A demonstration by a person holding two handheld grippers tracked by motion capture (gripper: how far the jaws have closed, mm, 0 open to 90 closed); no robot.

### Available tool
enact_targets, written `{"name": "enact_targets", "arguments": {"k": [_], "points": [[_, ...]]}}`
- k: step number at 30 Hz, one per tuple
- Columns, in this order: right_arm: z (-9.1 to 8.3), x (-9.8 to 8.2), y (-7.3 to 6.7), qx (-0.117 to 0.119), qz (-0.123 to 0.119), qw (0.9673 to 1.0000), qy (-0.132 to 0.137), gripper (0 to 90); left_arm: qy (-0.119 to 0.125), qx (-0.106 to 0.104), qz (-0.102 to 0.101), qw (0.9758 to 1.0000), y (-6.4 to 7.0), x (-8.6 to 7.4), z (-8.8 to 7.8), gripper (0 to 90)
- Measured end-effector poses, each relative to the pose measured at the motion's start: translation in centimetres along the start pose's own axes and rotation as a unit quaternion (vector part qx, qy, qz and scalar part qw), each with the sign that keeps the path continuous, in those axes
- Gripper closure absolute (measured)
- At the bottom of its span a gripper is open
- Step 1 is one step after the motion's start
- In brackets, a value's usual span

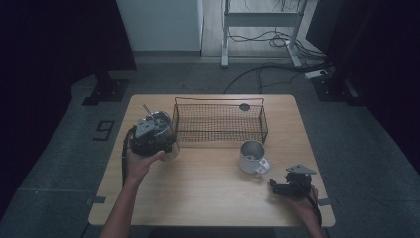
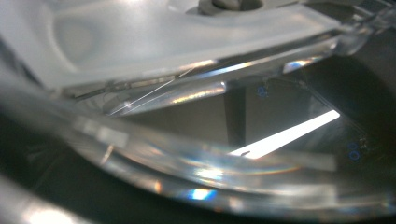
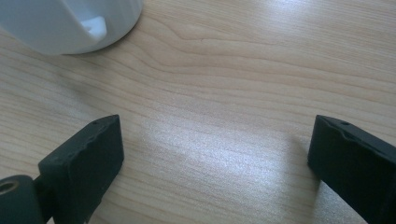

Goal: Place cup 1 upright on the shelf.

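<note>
A clear glass container (image 1: 170, 148) with a shiny top and a thin stick poking out stands at the table's left, just left of the wire basket (image 1: 220, 133). My left gripper (image 1: 148, 135) is down over it, and its glass wall (image 2: 196, 121) sits right against the left gripper view's camera, hiding the jaws; the grip looks closed on it. A pale metal mug (image 1: 251, 156) with its handle towards me stands right of centre. My right gripper (image 1: 280, 186) rests low near the front right, open and empty (image 3: 215, 140), with the mug (image 3: 70, 23) just ahead of it.
The wire basket holds a small dark round thing (image 1: 244, 106) in its far right corner. Bare wooden tabletop (image 1: 198, 188) stretches between the two hands. Cables and a stand's legs lie on the floor beyond the table.
</note>
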State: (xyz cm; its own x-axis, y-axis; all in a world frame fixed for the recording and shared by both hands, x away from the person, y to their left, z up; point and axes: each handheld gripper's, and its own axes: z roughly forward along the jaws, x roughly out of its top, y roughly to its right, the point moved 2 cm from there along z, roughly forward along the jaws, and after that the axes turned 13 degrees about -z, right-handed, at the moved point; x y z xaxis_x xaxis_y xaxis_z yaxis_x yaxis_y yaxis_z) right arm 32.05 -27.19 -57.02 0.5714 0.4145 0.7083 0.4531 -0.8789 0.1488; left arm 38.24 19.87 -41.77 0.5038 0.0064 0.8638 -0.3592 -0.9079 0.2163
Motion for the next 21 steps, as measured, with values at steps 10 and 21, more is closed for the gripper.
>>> {"name": "enact_targets", "arguments": {"k": [10,21], "points": [[0.0,0.0,0.0,-0.001,0.001,1.0,0.001,3.5,-0.005,0.001,-0.002,1.0,0.0,0.5,0.5,4.2],[0.0,0.0,0.0,-0.001,0.0,1.0,0.001,3.7,-0.004,0.002,-0.001,1.0,0.3,1.4,0.8,4.2]]}}
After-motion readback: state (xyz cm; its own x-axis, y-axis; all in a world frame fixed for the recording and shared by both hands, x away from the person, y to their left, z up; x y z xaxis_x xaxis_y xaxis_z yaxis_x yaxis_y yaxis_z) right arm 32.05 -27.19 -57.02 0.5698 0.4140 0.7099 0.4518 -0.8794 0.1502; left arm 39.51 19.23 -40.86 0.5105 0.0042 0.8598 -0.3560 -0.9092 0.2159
